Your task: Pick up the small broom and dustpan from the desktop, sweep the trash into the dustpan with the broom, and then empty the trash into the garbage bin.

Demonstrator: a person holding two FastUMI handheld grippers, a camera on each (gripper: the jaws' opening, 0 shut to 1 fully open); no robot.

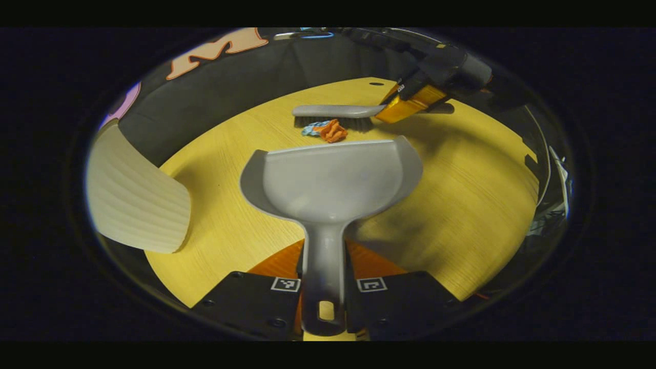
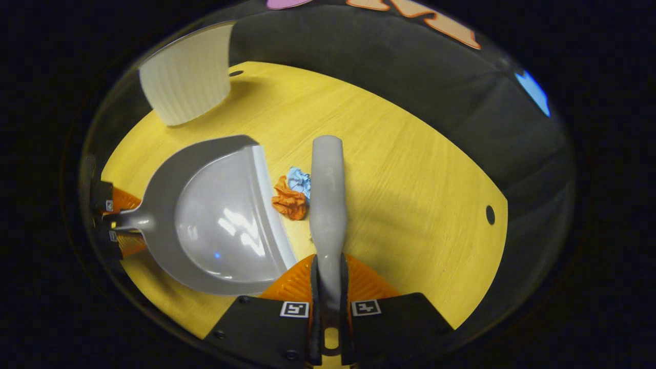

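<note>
Left gripper (image 1: 322,287) is closed on the handle of the grey plastic dustpan (image 1: 333,179), both fingers pressing its stem; right gripper (image 2: 328,302) is clamped the same way on the handle of the grey plastic hand broom (image 2: 327,195).

On the round yellow wood-grain desktop (image 2: 410,169) the dustpan's long axis runs away from the left gripper, its open lip facing the broom. The broom lies crosswise to that, parallel to the lip, bristles down. A ribbed cream garbage bin (image 1: 133,200) stands near the pan, at the desk's edge.

Crumpled orange and blue paper scraps (image 1: 328,130) sit between bristles and lip, just beside both.

Likely risks: if the lip rides above the desktop, scraps could slide under it; a fast stroke could flick the light paper sideways past the pan; tilting the pan forward later would spill them.
</note>
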